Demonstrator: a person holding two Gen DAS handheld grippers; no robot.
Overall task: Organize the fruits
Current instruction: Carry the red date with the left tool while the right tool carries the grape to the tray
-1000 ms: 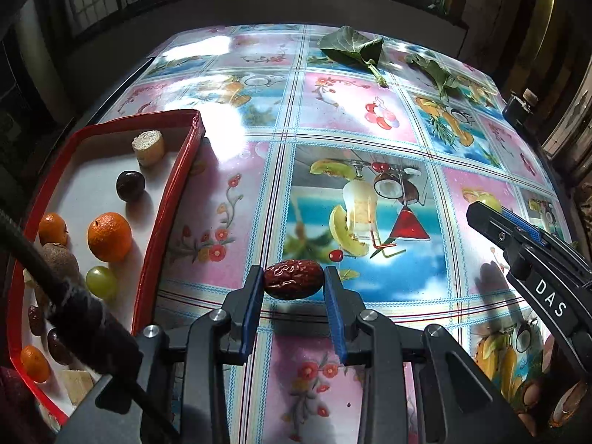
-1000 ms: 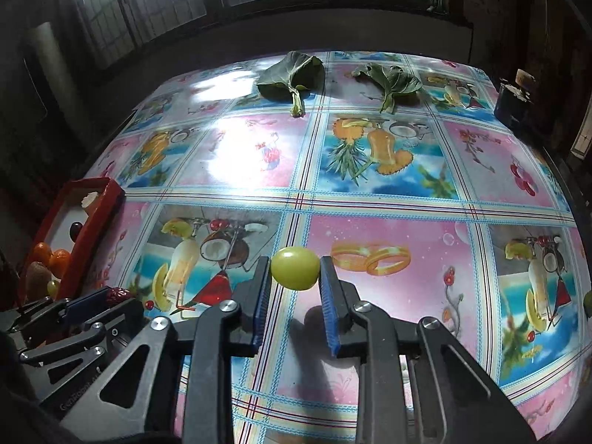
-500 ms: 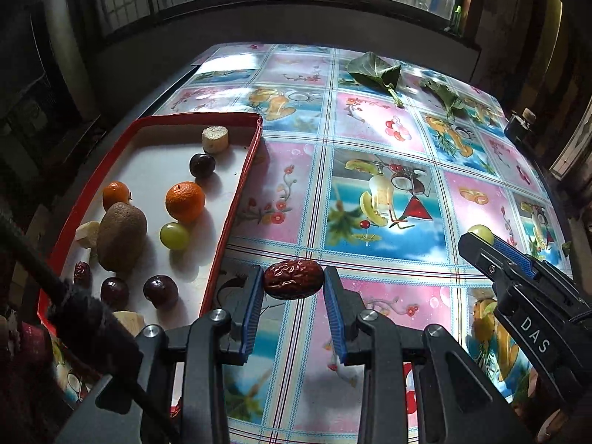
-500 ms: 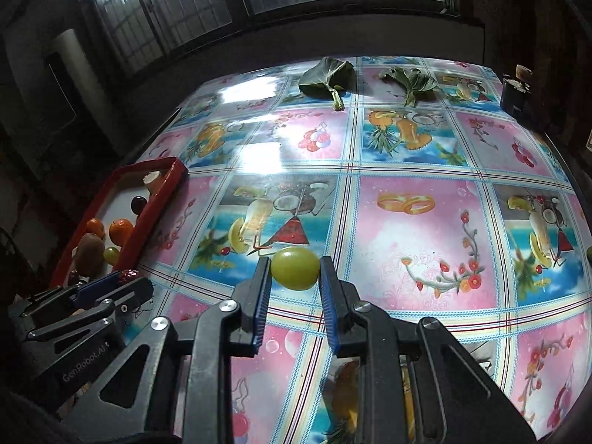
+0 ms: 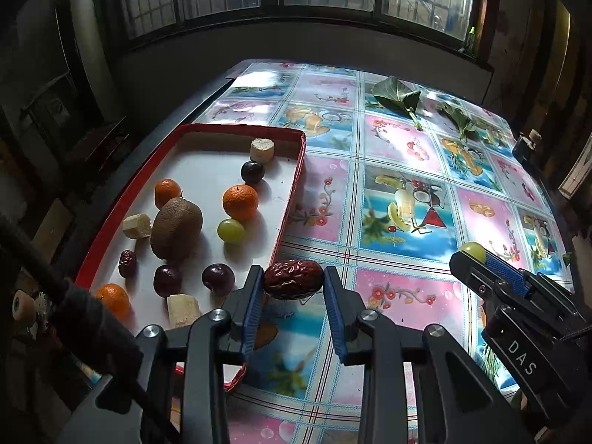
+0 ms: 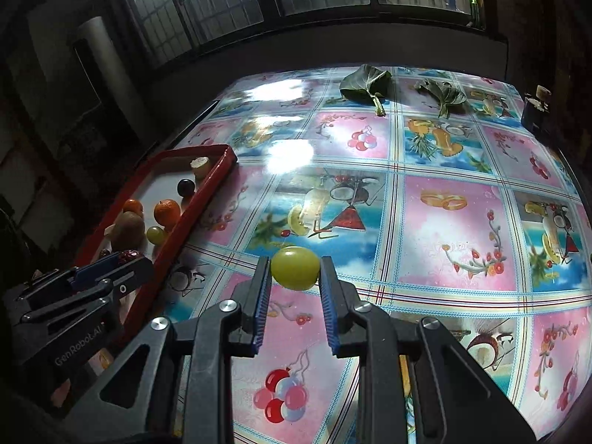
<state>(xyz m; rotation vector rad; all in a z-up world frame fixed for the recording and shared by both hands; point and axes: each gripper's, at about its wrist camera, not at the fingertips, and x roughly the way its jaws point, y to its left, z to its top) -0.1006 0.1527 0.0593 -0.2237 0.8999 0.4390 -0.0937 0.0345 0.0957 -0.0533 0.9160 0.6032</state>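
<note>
Wrinkled dark red, the date [image 5: 293, 278] sits pinched between my left gripper's [image 5: 294, 288] jaws, held clear of the bench [image 5: 407, 288]. My right gripper [image 6: 295, 277] has its jaws narrowed on a green grape [image 6: 295, 267], also lifted off the cloth. I judge this the carry step: both fruits are picked and on their way to the tray [image 5: 292, 199].

From the left jaws the tray lies just ahead and to the left, its red rim almost beneath the date. From the right jaws it is well off to the left, past the left gripper.

Inside it I see a kiwi [image 5: 177, 229], oranges [image 5: 240, 201], another grape [image 5: 231, 231], dark plums [image 5: 218, 278] and pale chunks [image 5: 262, 150]. Next I'd swing the date over the rim to a bare patch of white floor, lower, then let go. The grape needs a longer reach left and could roll once released.
</note>
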